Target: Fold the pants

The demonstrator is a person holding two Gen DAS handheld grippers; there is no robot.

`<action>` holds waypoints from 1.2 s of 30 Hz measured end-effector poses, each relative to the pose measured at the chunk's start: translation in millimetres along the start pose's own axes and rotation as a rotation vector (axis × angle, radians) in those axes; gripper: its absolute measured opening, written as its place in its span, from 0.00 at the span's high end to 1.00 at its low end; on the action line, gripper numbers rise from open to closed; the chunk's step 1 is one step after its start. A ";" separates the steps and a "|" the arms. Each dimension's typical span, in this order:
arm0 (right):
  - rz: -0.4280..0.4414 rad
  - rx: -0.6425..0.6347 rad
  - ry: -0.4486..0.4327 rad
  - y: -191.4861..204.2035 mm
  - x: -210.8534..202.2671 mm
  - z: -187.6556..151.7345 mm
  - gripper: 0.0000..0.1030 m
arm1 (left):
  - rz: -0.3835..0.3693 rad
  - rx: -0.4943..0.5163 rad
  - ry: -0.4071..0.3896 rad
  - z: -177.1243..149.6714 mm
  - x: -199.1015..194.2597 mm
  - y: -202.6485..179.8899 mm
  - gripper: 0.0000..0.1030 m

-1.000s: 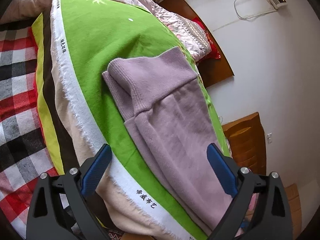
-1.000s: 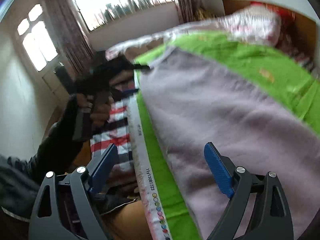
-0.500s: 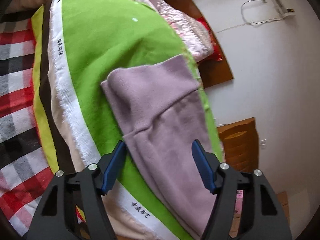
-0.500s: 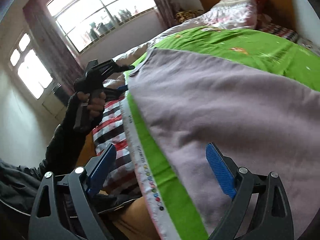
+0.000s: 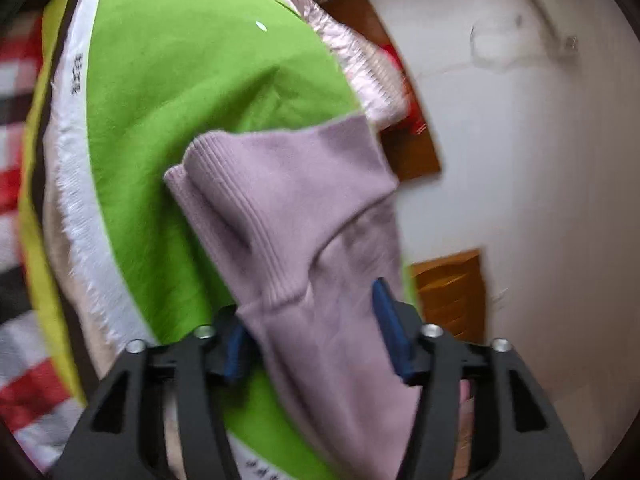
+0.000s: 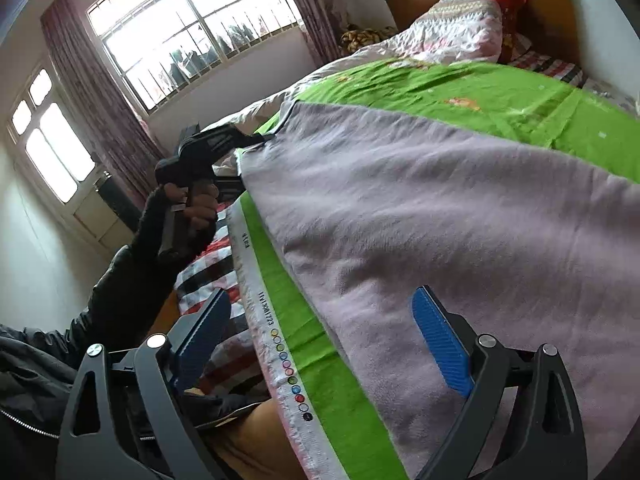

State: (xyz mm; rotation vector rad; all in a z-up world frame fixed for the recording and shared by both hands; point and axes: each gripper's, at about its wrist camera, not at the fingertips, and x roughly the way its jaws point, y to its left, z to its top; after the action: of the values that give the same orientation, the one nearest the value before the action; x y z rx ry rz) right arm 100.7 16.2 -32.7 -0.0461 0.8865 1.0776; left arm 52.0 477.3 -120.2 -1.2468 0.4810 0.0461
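Observation:
Lilac fleece pants lie on a bright green cloth on the bed, ribbed cuffs toward the far end. My left gripper is part closed, its blue pads straddling the pant leg just below the cuff; the left pad is partly hidden by the cloth edge. In the right wrist view the pants spread wide, and the left gripper meets their far corner. My right gripper is open, one finger over the pants' near edge, the other off the green cloth.
A red, black and white plaid blanket lies under the green cloth. Pink patterned bedding and a wooden headboard are at the bed's head. A wooden nightstand stands beside the bed. A window is behind.
My left gripper has moved forward onto the pant leg and its jaws have narrowed around it. My right gripper stays open and has shifted slightly along the pants' near edge.

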 end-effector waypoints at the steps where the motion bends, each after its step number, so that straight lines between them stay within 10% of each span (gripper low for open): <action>1: -0.010 0.002 0.000 -0.2 -0.6 0.6 0.12 | -0.001 0.000 0.001 1.7 0.1 -0.2 0.48; 5: -0.021 0.023 0.080 -3.6 10.5 -3.6 0.10 | 0.059 0.088 -0.029 5.7 -6.6 -12.8 0.82; 12: -0.058 -0.012 0.109 4.5 6.1 -7.2 0.07 | 0.101 0.272 -0.098 3.1 -17.2 -90.6 0.84; 18: 0.030 0.186 -0.173 -38.5 -45.1 29.0 0.06 | 0.123 0.550 -0.155 -44.4 -11.7 -204.1 0.84; 22: -0.195 0.024 -0.038 -45.7 -1.3 83.3 0.06 | 0.137 0.616 -0.164 -72.2 -7.1 -235.4 0.84; 27: -0.219 -0.146 0.207 -34.6 79.3 73.5 0.04 | 0.149 0.758 -0.155 -108.7 -10.2 -261.9 0.84; 36: -0.304 -0.163 0.075 7.1 52.1 60.9 0.04 | 0.127 0.808 -0.145 -114.9 -5.9 -280.4 0.84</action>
State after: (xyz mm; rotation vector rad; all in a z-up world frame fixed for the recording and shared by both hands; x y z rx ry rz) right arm 141.2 85.1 -23.2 -0.3481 0.8262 0.8646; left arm 91.0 280.5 107.0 -0.4166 0.3910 0.0426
